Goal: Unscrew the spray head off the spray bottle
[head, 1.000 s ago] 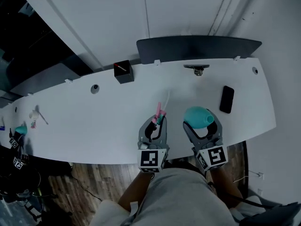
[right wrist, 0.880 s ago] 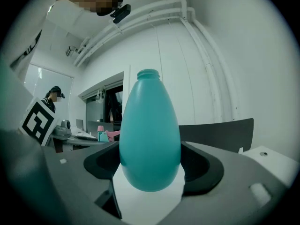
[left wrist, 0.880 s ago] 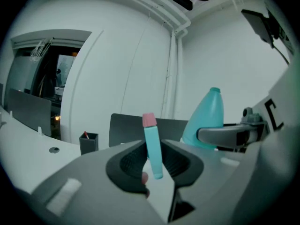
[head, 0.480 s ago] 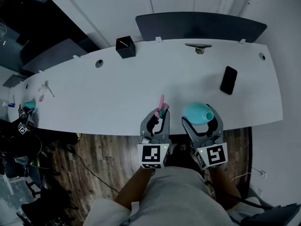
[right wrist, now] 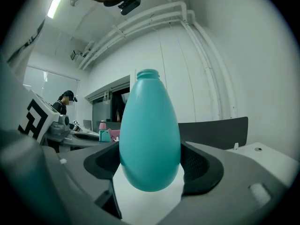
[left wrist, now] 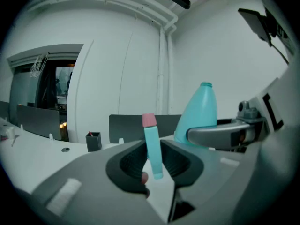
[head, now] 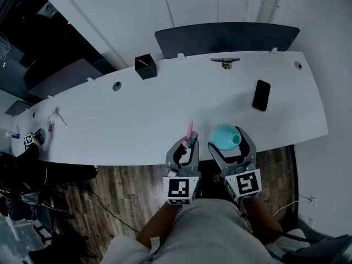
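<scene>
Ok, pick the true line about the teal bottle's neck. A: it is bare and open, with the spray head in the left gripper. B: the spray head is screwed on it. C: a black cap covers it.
A: the spray bottle in the right gripper ends in a bare open rim, and the spray head sits clamped in the left gripper, apart from it.

No lettering, label, brand or number can be read on anything here.

Teal egg-shaped spray bottle (right wrist: 150, 139), neck bare, upright in right gripper (right wrist: 152, 163) fingers; detached teal-pink spray head (left wrist: 152, 144) upright in left gripper (left wrist: 154, 161) fingers, just beside, above desk (head: 137, 125).
</scene>
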{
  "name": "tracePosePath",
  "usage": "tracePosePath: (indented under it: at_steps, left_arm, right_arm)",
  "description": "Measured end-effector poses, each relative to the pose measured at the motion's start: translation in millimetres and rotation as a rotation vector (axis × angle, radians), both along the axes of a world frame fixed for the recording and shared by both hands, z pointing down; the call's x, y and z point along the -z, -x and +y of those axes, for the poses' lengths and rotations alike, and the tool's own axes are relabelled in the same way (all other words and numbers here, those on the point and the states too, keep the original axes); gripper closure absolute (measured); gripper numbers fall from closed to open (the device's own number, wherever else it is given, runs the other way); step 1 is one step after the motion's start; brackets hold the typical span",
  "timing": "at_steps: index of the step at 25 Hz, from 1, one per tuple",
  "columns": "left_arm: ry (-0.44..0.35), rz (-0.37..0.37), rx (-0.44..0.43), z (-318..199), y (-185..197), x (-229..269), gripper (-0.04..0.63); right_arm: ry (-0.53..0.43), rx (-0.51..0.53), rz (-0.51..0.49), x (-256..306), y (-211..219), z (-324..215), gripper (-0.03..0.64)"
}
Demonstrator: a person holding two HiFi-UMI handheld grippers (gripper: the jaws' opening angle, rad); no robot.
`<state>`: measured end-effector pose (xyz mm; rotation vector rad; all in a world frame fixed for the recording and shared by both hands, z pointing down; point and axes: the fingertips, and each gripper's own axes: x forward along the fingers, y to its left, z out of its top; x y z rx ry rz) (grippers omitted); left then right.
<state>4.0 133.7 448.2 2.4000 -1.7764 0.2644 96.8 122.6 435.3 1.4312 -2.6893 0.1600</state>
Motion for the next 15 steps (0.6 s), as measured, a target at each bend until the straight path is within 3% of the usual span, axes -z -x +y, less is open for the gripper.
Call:
tracePosePath:
  at_steps: [6, 15]
  left_arm:
    - [-0.015, 0.042, -0.028, 1, 8, 8, 0.505]
    - [-0.054, 0.049, -0.034, 8, 28, 22, 0.505]
  right_arm:
    - [-0.006, -0.015, 0.027, 10, 18, 3, 0.221]
    - [-0.018, -0.024, 0.053, 13, 37, 9, 0.221]
